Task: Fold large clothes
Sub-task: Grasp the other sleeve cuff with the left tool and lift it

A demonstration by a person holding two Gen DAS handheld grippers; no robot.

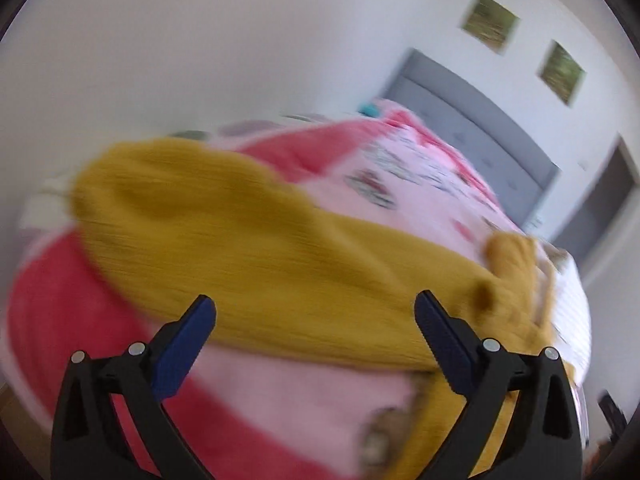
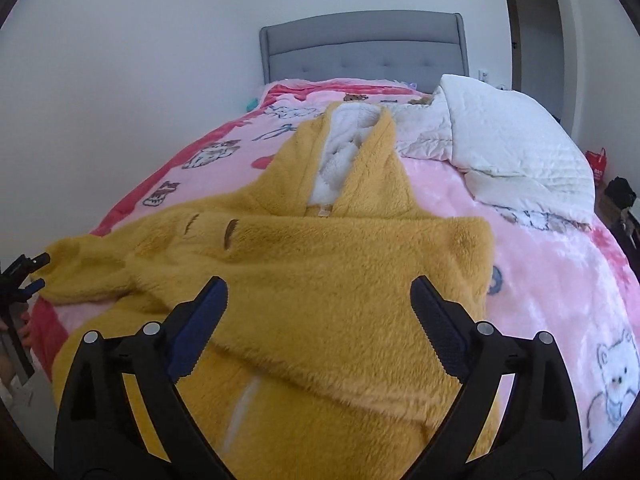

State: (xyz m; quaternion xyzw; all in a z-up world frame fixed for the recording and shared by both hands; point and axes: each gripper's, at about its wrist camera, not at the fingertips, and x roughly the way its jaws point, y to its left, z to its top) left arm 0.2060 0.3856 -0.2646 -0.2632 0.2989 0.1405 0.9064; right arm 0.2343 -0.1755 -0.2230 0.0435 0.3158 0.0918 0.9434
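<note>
Both grippers, left and right, gape wide and empty just above the mustard fleece robe, which lies spread across the pink blanket, sleeve folded over.

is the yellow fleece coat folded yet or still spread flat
Partly folded: the yellow fleece coat has both sleeves laid across its body, while its collar end still lies open on the pink blanket.
</note>
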